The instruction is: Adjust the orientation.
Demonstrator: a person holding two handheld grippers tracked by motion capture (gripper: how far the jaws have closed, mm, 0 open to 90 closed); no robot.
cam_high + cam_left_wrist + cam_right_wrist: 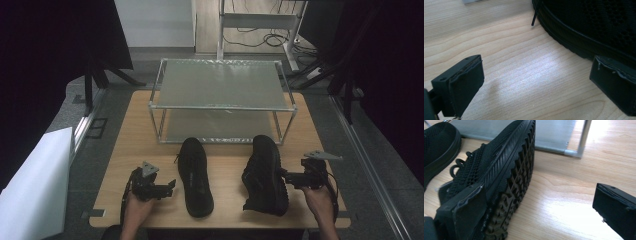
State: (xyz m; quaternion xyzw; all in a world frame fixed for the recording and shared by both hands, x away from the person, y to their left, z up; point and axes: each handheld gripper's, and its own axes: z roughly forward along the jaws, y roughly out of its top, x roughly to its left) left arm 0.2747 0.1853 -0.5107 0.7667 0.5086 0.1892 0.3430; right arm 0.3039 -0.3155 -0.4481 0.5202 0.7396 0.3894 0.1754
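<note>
Two black mesh shoes lie on the wooden table. The left shoe stands upright, toe toward the person; its side fills the upper right of the left gripper view. The right shoe lies on its side, with its lugged sole facing my right gripper. That gripper is open, one pad close against the sole near the heel, the other over bare wood. My left gripper is open just left of the upright shoe, with only tabletop between its jaws.
A two-tier metal rack with grey shelves stands at the back of the table, its lower shelf just beyond the shoes. A white board leans at the left. Black curtains flank both sides; cables lie on the floor behind.
</note>
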